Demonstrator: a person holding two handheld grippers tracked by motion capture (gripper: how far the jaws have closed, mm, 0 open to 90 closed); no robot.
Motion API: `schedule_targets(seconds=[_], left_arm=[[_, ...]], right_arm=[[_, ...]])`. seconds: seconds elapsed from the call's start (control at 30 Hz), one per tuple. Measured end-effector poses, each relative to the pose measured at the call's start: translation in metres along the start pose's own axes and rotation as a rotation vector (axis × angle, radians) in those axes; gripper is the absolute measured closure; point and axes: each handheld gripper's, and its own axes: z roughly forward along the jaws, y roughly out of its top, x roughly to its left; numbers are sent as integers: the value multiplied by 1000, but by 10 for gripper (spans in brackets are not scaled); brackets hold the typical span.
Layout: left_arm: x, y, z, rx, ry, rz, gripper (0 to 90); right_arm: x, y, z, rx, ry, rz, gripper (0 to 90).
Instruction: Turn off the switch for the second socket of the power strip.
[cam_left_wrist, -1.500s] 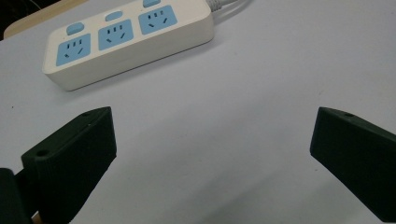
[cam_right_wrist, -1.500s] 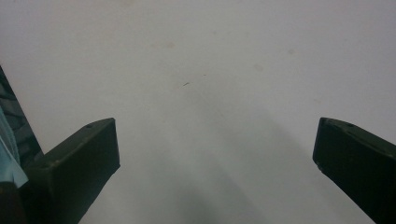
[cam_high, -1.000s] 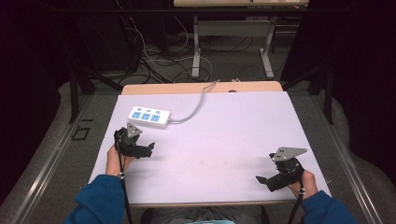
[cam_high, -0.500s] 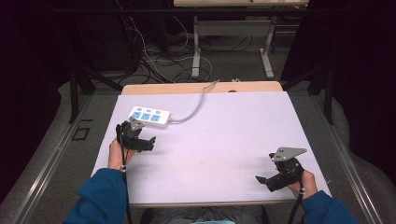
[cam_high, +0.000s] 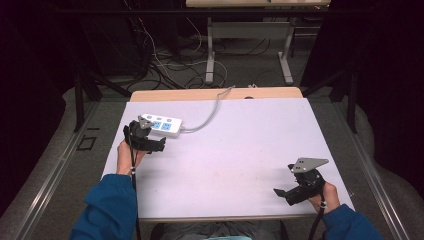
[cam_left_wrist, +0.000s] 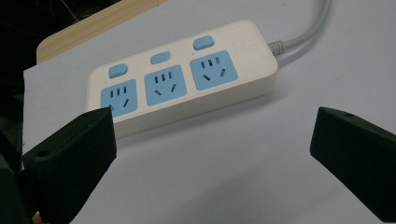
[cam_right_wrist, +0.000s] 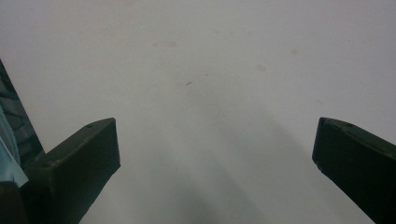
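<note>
Fingers of left gripper and right gripper spread wide, left beside 3-socket power strip on table

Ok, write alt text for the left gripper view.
A white power strip with three blue sockets and three blue buttons lies on a pale table, its grey cord leaving at the upper right. The left gripper stands open just short of it, one black jaw at each lower corner.

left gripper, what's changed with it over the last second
The left gripper has moved forward, closer to the power strip, its fingers open and short of it. Nothing was grasped. The power strip and the right gripper stayed put.
</note>
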Motion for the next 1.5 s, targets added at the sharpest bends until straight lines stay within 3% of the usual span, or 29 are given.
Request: schedule_targets(seconds=[0.7,0.9,1.07,1.2,1.23,1.37,1.5], left_arm=[[10,18,21,38,11,-23,17],[10,23,29,47,26,-2,19],[13,22,37,74,23,-20,19],[21,22,43,73,16,-65,12],[25,23,47,78,31,-70,10],[29,25,49,81,32,-62,1],[34,30,49,69,30,-79,0]], right_arm=[[0,0,0,-6,-8,4,5],[0,0,0,-4,-10,4,6],[2,1,-1,-11,-15,-1,7],[2,1,0,-17,-15,-2,7],[1,0,1,-16,-15,0,7],[1,1,2,-5,-11,7,7],[1,1,1,-10,-16,2,7]])
